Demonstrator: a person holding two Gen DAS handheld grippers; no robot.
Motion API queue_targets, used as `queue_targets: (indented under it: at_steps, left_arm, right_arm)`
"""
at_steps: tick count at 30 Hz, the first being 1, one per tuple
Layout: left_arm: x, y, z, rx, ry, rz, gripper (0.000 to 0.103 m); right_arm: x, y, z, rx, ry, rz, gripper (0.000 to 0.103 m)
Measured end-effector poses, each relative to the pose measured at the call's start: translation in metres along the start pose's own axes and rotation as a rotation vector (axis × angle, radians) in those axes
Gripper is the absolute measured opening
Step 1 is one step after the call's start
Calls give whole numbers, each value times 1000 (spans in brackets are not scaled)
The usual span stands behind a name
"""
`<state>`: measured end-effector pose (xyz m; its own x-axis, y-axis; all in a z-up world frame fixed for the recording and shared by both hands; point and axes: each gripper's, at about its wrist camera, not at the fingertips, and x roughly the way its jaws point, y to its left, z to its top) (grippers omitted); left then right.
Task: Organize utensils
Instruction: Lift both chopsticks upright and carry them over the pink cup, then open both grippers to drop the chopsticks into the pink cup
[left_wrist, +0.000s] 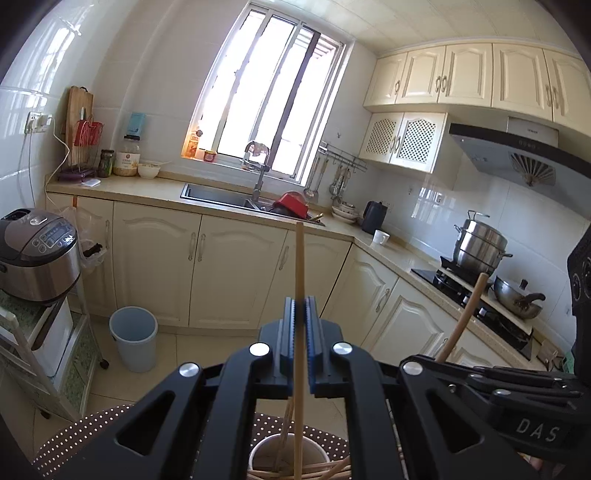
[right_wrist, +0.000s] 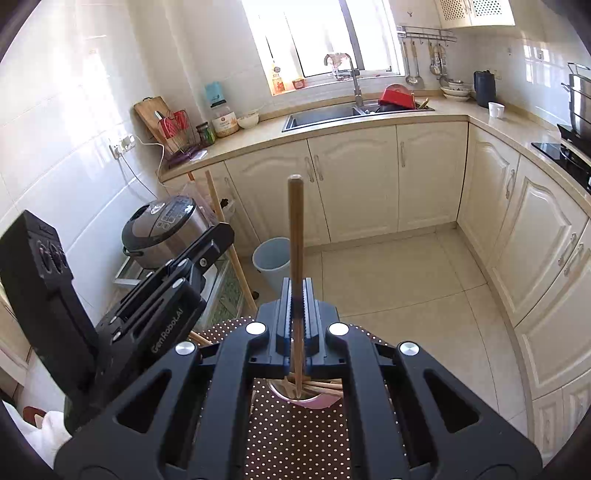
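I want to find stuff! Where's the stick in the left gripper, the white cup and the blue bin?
chopstick (left_wrist: 300, 266): left wrist view, bare shaft above the jaws.
white cup (left_wrist: 258, 448): left wrist view, left rim.
blue bin (right_wrist: 271, 260): right wrist view, front wall.

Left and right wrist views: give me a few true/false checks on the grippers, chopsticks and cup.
1. The left gripper is shut on a chopstick. True.
2. The right gripper is open and empty. False: it is shut on a darker chopstick.
3. A white cup below the left gripper holds more chopsticks. True.
4. The cup stands on the kitchen counter. False: it stands on a brown polka-dot surface.
5. The blue bin sits on the floor by the cabinets. True.
6. The left gripper's chopstick lies flat. False: it stands about upright.
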<state>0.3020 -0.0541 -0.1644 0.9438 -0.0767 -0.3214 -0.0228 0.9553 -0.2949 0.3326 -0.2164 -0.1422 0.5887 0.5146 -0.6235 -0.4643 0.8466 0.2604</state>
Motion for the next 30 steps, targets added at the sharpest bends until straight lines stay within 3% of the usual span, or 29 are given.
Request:
queue_targets:
  at_steps: [14, 15, 17, 19, 26, 28, 30]
  left_arm:
    - [5, -1, -23, 62, 103, -3, 7]
    - [5, 0, -24, 60, 116, -4, 9]
    - [3, 3, -24, 52, 124, 3, 23]
    - [-3, 7, -23, 49, 126, 0, 24]
    - [-21, 17, -17, 36, 149, 10, 29]
    - [-28, 20, -15, 38, 151, 11, 30]
    - [-35, 23, -13, 40, 158, 10, 34]
  right_arm:
    - [28, -3, -29, 21, 111, -5, 6]
    - [29, -2, -30, 21, 115, -6, 6]
    - [29, 0, -32, 23, 115, -11, 6]
    - [27, 2, -33, 26, 114, -14, 7]
    - [14, 8, -35, 40, 86, -41, 32]
    - [7, 10, -36, 44, 69, -57, 46]
    - [1, 12, -37, 50, 60, -64, 46]
